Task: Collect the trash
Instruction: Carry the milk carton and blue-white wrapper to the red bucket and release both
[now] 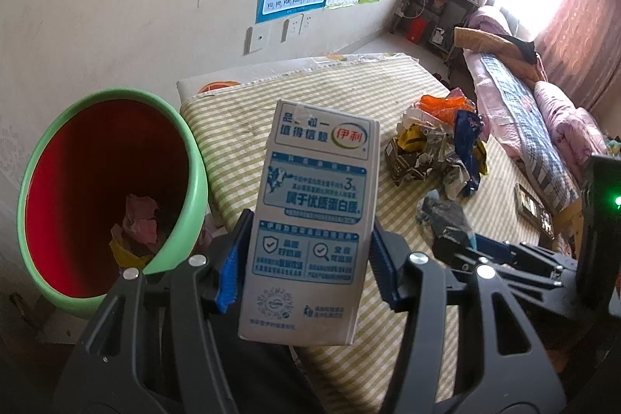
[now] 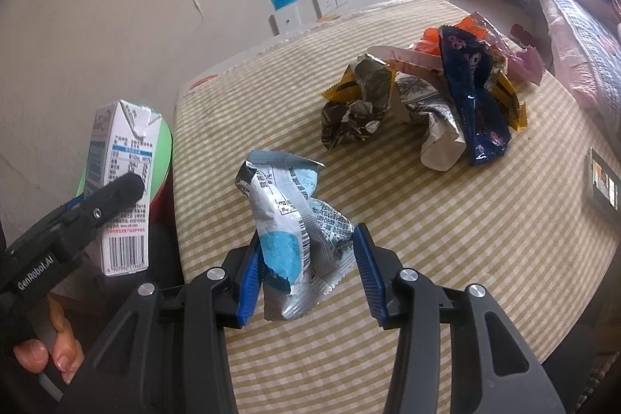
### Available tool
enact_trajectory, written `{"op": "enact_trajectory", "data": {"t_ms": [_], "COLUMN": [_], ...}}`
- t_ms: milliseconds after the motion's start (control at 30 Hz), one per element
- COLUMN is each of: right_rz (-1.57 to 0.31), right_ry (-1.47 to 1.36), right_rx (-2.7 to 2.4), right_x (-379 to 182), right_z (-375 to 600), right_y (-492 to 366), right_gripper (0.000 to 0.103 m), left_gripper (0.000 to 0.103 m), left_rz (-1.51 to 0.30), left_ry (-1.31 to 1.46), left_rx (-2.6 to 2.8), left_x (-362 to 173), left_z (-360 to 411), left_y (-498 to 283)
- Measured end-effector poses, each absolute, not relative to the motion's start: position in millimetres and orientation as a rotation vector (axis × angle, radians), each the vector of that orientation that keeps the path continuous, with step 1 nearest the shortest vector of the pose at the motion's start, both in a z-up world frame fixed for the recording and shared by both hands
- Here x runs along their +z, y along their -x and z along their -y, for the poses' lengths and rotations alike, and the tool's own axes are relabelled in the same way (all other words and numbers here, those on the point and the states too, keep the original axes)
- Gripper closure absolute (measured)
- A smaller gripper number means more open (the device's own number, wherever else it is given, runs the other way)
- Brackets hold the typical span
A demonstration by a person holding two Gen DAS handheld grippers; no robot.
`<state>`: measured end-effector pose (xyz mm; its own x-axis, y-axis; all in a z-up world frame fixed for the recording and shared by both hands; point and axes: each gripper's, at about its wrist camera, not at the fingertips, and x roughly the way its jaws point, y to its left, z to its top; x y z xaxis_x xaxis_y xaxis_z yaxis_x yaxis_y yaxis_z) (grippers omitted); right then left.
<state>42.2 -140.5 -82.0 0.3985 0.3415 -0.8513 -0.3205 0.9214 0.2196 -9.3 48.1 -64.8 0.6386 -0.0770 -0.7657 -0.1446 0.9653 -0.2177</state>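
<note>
Left gripper (image 1: 304, 251) pinching a tall white-and-blue printed cardboard milk carton (image 1: 310, 220), blue ribbed pads (image 1: 229, 270) flat against both narrow sides, carton upright and sticking well past the fingertips. Just left of the left fingers: a green-rimmed round plastic bin with red interior (image 1: 194, 181), some crumpled pink and yellow wrappers (image 1: 136, 224) at the bottom. Right gripper (image 2: 308, 270) clamped on a crumpled silver foil wrapper with a blue circle print (image 2: 287, 227); left pad is on it, right pad touches only the wrapper's edge fold, most of the wrapper standing up ahead of the fingertips. Wrapper hangs over a green-and-cream checked cloth (image 2: 427, 258) on the table. Ahead and right of the right fingers, well apart: a pile of crumpled mixed wrappers (image 2: 427, 96), dark blue, orange, foil, yellow. A phone-like dark device (image 2: 601, 185) lies far right near the cloth edge. A person's hand (image 2: 50, 344) grips the left tool handle, bottom left in the right wrist view.
</note>
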Motion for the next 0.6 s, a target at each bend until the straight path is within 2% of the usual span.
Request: {"op": "enact_trajectory", "data": {"t_ms": [600], "right_rz": [-1.105], "right_ry": [0.044], "right_rx": [0.441], "right_x": [-90], "right_z": [121], "right_y": [-34], "right_gripper": [0.060], "left_gripper": [0.049], "left_rz": [-0.840], "left_ry": [0.363], "left_rx": [0.062], "left_x": [-60], "left_z": [-72], "left_y": [17]}}
